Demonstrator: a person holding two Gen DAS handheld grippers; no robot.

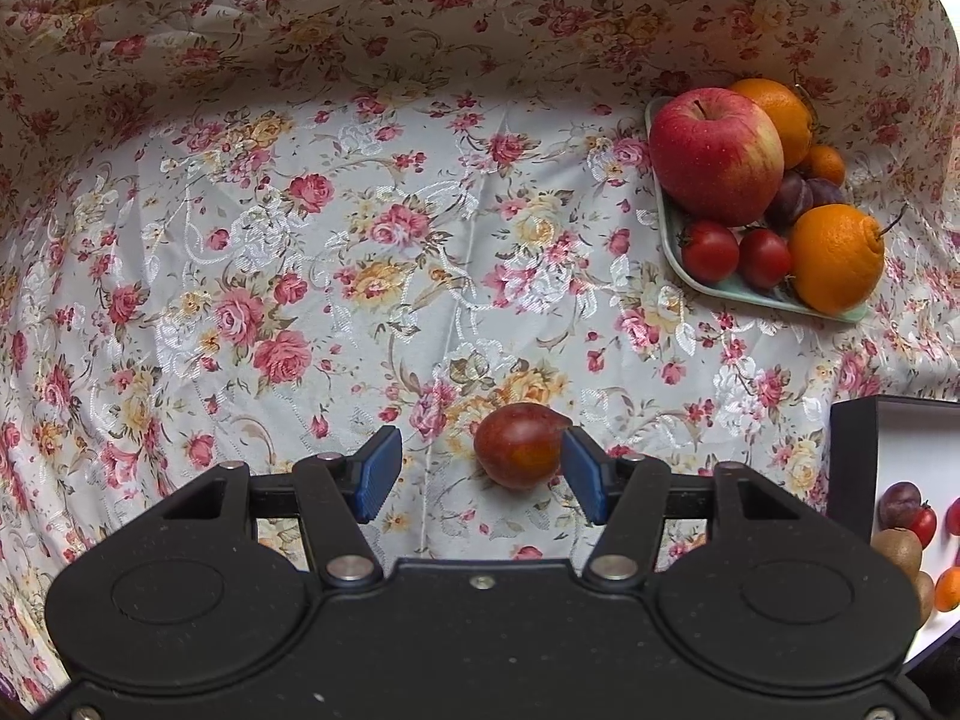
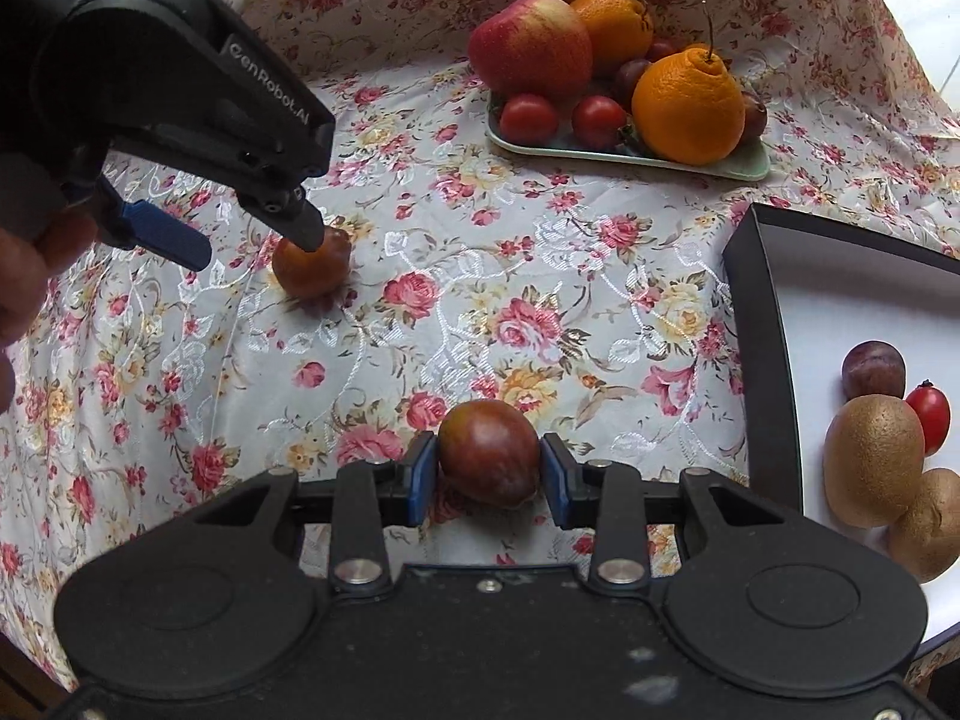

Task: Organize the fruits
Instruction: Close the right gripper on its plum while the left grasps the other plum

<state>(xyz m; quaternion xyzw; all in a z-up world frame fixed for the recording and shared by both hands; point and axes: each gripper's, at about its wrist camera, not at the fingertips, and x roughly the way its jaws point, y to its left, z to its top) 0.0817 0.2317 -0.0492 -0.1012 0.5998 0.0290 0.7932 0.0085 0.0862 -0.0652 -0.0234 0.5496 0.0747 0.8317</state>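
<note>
A reddish-brown plum-like fruit (image 1: pixel 519 447) lies on the flowered cloth between the fingers of my left gripper (image 1: pixel 480 474). The jaws are open, and the fruit sits close against the right blue pad (image 1: pixel 585 477). The right wrist view shows this gripper (image 2: pixel 246 240) from the side, one finger against that fruit (image 2: pixel 312 273). A second, darker fruit (image 2: pixel 489 456) rests on the cloth inside my right gripper (image 2: pixel 489 480). Its pads flank the fruit closely, with a sliver of gap at the right pad (image 2: pixel 558 480).
A pale green tray (image 2: pixel 756 165) at the back right holds an apple (image 2: pixel 531 45), oranges, tomatoes and plums. A black box with a white floor (image 2: pixel 756 312) on the right holds kiwis, a plum and a tomato. A hand (image 2: pixel 24 282) grips the left tool.
</note>
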